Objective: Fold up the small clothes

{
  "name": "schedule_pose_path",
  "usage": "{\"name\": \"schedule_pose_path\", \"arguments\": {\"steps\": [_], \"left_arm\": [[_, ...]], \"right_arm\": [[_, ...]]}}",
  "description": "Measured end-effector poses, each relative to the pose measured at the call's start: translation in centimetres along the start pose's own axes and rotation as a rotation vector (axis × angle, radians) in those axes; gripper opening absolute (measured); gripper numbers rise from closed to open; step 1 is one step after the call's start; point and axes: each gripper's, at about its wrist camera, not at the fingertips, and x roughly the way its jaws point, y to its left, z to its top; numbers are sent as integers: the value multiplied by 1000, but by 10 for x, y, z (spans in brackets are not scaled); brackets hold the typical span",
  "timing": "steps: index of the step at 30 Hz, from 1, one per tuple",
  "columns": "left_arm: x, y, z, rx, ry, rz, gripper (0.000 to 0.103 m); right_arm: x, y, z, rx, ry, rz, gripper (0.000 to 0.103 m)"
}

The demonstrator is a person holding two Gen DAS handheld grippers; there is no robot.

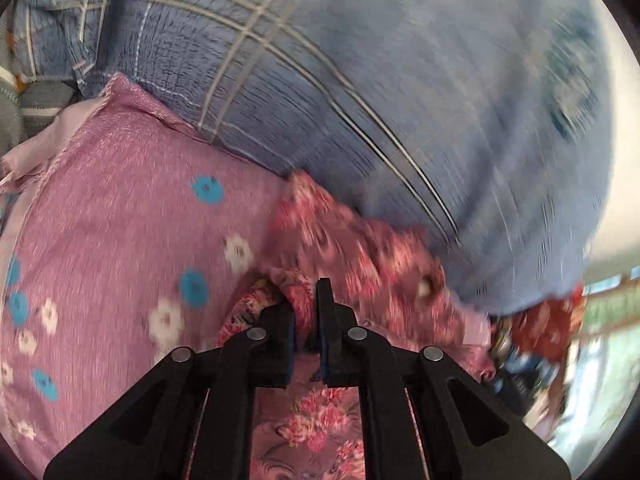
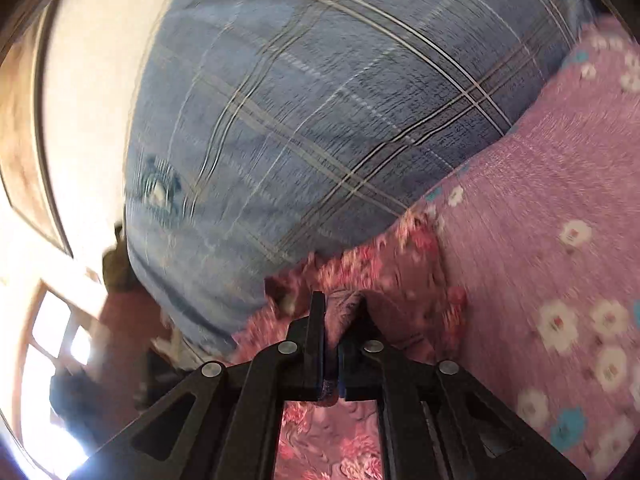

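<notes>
Left gripper (image 1: pixel 306 300): black, fingers drawn close, pinching a fold of the pink floral garment (image 1: pixel 360 256), cloth bunched between the pads. Right gripper (image 2: pixel 338 312): likewise pressed together on a gathered ridge of the same floral garment (image 2: pixel 400 268), a thick wad of fabric squeezed between its pads.

Beneath both sets of fingers, more of the garment, rose blooms on dusty pink. Just beyond the fingertips, its free edge, rumpled and blurred, running along the boundary between two larger cloths.

Beside the garment, a mauve sheet (image 1: pixel 120 208) printed with white and turquoise flowers, lying to the left of it in the left wrist view and to the right of it in the right wrist view (image 2: pixel 540 208); its hemmed edge visible up at the far left in the left wrist view, a paler lining folded out there.

Past the garment, a blue plaid cover (image 1: pixel 360 80), checked with pale and dark lines, bulging like a pillow or quilt and filling most of the far field in both views (image 2: pixel 300 120). Little bare room between garment edge and this cover: touching or nearly so.

Farther from the garment, beyond the plaid cover's side, a bright white wall (image 2: pixel 92 100) and a wooden frame, blurred. In the left wrist view, red patterned cloth (image 1: pixel 548 320) near the cover's lower corner, indistinct.
</notes>
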Motion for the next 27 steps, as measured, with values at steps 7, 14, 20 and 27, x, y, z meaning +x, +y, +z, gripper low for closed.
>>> {"name": "schedule_pose_path", "arguments": {"steps": [7, 14, 20, 27], "left_arm": [[-34, 33, 13, -71, -81, -99, 54], [-28, 36, -28, 94, -2, -4, 54], [-3, 29, -37, 123, 56, 2, 56], [37, 12, -27, 101, 101, 10, 56]], "right_arm": [[-3, -10, 20, 22, -28, -67, 11], [-44, -38, 19, 198, -182, 104, 42], [-65, -40, 23, 130, -202, -65, 51], [19, -6, 24, -127, 47, -308, 51]]}}
